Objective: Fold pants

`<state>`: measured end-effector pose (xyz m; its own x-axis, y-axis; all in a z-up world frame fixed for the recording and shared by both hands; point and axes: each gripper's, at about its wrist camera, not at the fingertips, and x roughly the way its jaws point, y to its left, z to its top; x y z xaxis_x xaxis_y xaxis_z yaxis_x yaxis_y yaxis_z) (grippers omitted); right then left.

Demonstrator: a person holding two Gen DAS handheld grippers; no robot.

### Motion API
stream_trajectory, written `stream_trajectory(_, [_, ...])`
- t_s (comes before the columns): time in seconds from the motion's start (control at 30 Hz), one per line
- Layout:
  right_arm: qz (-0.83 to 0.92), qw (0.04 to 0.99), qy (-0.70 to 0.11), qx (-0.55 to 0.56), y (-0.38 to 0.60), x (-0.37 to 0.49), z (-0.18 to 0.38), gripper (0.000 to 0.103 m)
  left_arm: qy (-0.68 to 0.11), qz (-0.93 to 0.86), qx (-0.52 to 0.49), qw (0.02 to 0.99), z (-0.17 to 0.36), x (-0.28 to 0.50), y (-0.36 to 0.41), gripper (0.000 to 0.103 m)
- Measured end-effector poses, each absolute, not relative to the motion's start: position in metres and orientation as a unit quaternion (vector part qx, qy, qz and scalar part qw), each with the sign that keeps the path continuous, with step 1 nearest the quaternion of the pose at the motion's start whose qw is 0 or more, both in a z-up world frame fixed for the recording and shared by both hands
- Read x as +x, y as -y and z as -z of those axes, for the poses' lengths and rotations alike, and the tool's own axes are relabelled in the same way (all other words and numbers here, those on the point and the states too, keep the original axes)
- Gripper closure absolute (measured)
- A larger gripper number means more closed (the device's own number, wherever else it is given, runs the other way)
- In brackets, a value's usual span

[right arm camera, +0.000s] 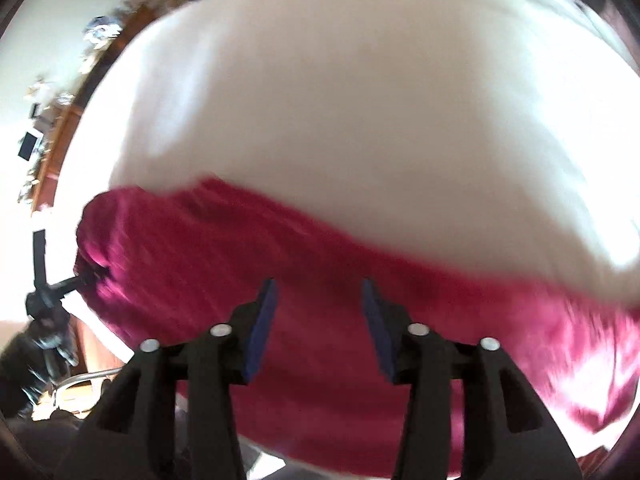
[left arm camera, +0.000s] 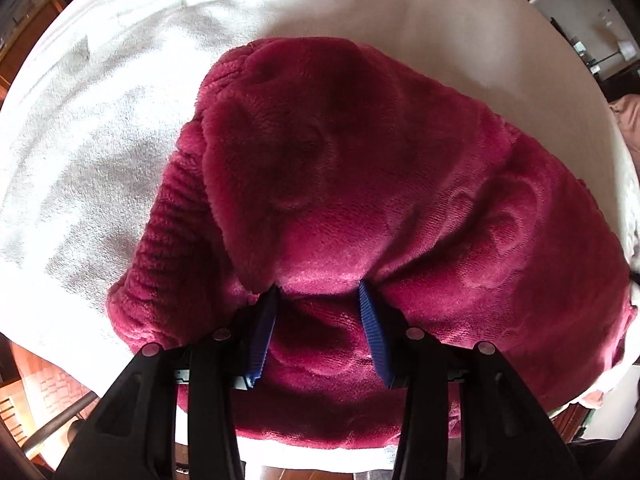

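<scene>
The magenta fleece pants (left arm camera: 360, 184) lie folded in a thick bundle on a white towel-covered table (left arm camera: 100, 152). A ribbed waistband shows at the bundle's left side. My left gripper (left arm camera: 320, 292) is open, its blue pads against the near edge of the upper fabric layer, with fabric between the jaws. In the blurred right wrist view the pants (right arm camera: 280, 288) stretch across the lower half. My right gripper (right arm camera: 318, 286) is open and hovers over the pants, holding nothing.
The white table surface (right arm camera: 360, 120) extends far beyond the pants. Wooden floor and furniture (left arm camera: 32, 380) show past the table's near edge. The other gripper's dark frame (right arm camera: 44, 280) appears at the left of the right wrist view.
</scene>
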<state>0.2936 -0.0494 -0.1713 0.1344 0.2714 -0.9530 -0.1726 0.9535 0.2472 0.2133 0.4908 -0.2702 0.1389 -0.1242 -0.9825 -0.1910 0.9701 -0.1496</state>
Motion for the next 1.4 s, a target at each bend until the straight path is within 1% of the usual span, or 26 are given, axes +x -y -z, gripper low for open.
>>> stream_trajectory(0.07, [-0.175, 0.753, -0.634, 0.027, 0.021, 0.317, 0.171, 0.055, -0.654, -0.020, -0.121, 0.746, 0.268, 0.214, -0.495, 0.060])
stream_trajectory(0.23, [-0.247, 0.733, -0.634, 0.006, -0.065, 0.358, 0.196, 0.055, -0.647, -0.013, -0.116, 0.754, 0.264, 0.194, -0.496, 0.060])
stream_trajectory(0.33, [-0.270, 0.711, -0.649, -0.020, -0.096, 0.366, 0.215, 0.063, -0.643, -0.010, -0.123, 0.756, 0.264, 0.182, -0.494, 0.060])
stream_trajectory(0.4, [-0.272, 0.696, -0.663, -0.041, -0.117, 0.369, 0.237, 0.074, -0.641, -0.008, -0.130, 0.757, 0.261, 0.179, -0.497, 0.060])
stream_trajectory(0.5, [-0.274, 0.675, -0.682, -0.059, -0.114, 0.369, 0.249, 0.080, -0.638, -0.004, -0.132, 0.759, 0.261, 0.174, -0.500, 0.060])
stream_trajectory(0.67, [-0.279, 0.659, -0.695, -0.063, -0.114, 0.369, 0.258, 0.080, -0.638, 0.001, -0.123, 0.760, 0.265, 0.171, -0.504, 0.060])
stream_trajectory(0.8, [-0.272, 0.648, -0.709, -0.057, -0.120, 0.376, 0.275, 0.080, -0.641, 0.004, -0.119, 0.758, 0.265, 0.174, -0.501, 0.060])
stream_trajectory(0.83, [-0.271, 0.648, -0.710, -0.055, -0.118, 0.378, 0.275, 0.085, -0.641, 0.005, -0.118, 0.758, 0.265, 0.174, -0.501, 0.060])
stream_trajectory(0.87, [-0.268, 0.653, -0.706, -0.054, -0.115, 0.381, 0.271, 0.097, -0.642, 0.005, -0.118, 0.757, 0.264, 0.177, -0.500, 0.060])
stream_trajectory(0.93, [-0.254, 0.676, -0.691, 0.005, -0.101, 0.393, 0.256, 0.097, -0.643, 0.008, -0.116, 0.757, 0.262, 0.178, -0.501, 0.060])
stream_trajectory(1.0, [-0.237, 0.698, -0.672, 0.068, -0.083, 0.409, 0.237, 0.101, -0.642, 0.011, -0.112, 0.759, 0.262, 0.177, -0.501, 0.060])
stream_trajectory(1.03, [-0.223, 0.713, -0.660, 0.076, -0.076, 0.418, 0.231, 0.103, -0.641, 0.012, -0.111, 0.759, 0.263, 0.177, -0.501, 0.059])
stream_trajectory(1.13, [-0.194, 0.738, -0.646, 0.034, -0.074, 0.432, 0.231, 0.103, -0.646, 0.010, -0.107, 0.756, 0.265, 0.181, -0.497, 0.060])
stream_trajectory(1.23, [-0.195, 0.734, -0.650, 0.041, -0.072, 0.438, 0.231, 0.103, -0.650, 0.008, -0.110, 0.752, 0.262, 0.187, -0.495, 0.060])
stream_trajectory(1.27, [-0.201, 0.732, -0.648, 0.051, -0.073, 0.436, 0.228, 0.102, -0.647, 0.007, -0.116, 0.753, 0.257, 0.190, -0.495, 0.060])
stream_trajectory(1.3, [-0.205, 0.731, -0.648, 0.056, -0.074, 0.432, 0.225, 0.094, -0.644, 0.007, -0.119, 0.756, 0.252, 0.192, -0.494, 0.060])
stream_trajectory(1.33, [-0.209, 0.730, -0.649, 0.057, -0.074, 0.427, 0.220, 0.089, -0.639, 0.010, -0.121, 0.760, 0.246, 0.194, -0.494, 0.060])
stream_trajectory(1.37, [-0.214, 0.732, -0.645, 0.055, -0.075, 0.419, 0.215, 0.087, -0.631, 0.015, -0.120, 0.766, 0.238, 0.197, -0.491, 0.060])
stream_trajectory(1.4, [-0.219, 0.733, -0.642, 0.049, -0.077, 0.413, 0.211, 0.087, -0.627, 0.018, -0.118, 0.770, 0.235, 0.199, -0.489, 0.060])
